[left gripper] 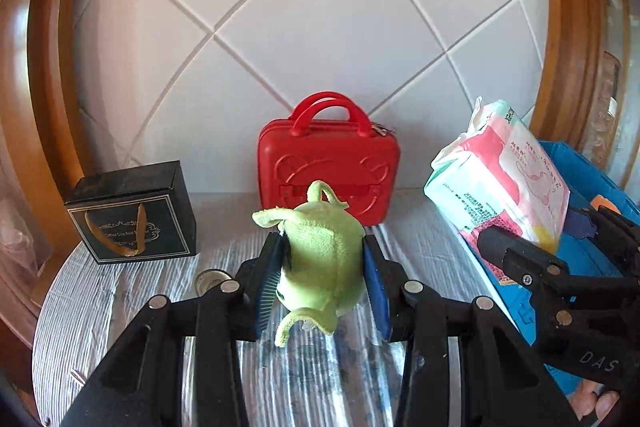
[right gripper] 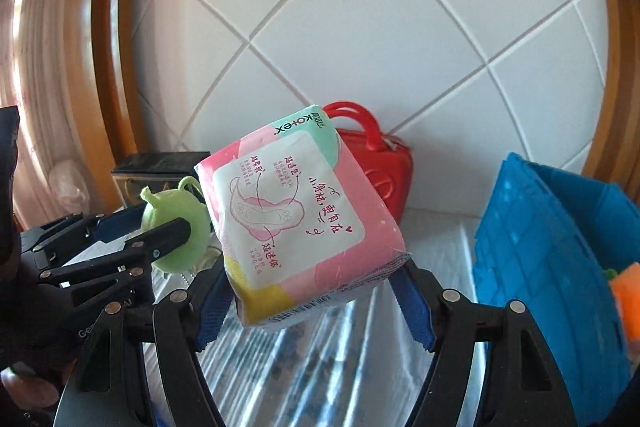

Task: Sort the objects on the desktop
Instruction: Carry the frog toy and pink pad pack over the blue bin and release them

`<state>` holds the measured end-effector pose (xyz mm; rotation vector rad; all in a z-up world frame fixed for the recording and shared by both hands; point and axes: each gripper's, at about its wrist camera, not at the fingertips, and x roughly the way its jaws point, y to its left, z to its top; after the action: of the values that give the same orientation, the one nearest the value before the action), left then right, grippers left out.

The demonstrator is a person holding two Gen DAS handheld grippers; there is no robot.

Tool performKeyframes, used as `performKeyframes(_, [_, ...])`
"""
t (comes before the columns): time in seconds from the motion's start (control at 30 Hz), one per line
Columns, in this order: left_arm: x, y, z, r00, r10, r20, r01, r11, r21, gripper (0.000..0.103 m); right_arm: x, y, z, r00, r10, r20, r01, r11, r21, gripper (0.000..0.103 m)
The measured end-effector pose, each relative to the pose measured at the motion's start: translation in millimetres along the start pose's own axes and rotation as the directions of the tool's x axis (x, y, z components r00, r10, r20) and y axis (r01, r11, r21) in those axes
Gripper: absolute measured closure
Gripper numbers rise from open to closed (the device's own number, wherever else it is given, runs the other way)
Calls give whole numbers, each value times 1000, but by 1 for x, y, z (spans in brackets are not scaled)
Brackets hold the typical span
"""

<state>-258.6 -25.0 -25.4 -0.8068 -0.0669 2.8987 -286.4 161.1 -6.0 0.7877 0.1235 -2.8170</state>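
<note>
While L jaws grip green plush, R jaws clamp pad pack; blue crate cut off.

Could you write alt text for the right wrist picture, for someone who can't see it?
A handheld gripper clamps a pink pad packet above a striped tabletop. At left, a second gripper holds a green plush toy; a blue crate sits at right, a red case by the tiled wall.
</note>
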Motion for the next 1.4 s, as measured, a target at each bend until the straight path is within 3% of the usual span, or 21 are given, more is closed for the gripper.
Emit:
performKeyframes(0.4, [-51,-142,2,983,-174,55,166,977,133,64,-132,-89,-31,971,-219,100,208,972,109,30])
performKeyframes(0.67, [-62,-274,-5,947,-319,44,301,924,237,64,-191,-185,-72,930,-362,63,343,917,204,29])
performKeyframes(0.8, [-59,-337,-15,927,-376,9,359,891,277,64,-214,-238,-96,903,-429,15,414,879,236,29])
performKeyframes(0.93, [-51,-392,-29,918,-393,-57,389,859,333,64,-229,-286,-122,878,-475,-47,471,846,249,29])
performKeyframes(1.17, [-43,-433,-42,911,-383,-154,412,824,388,63,-243,-326,-148,870,-487,-76,487,824,289,29])
performKeyframes(1.4, [-36,-443,-48,904,-355,-240,425,813,399,60,-227,-351,-161,864,-479,-153,502,812,298,29])
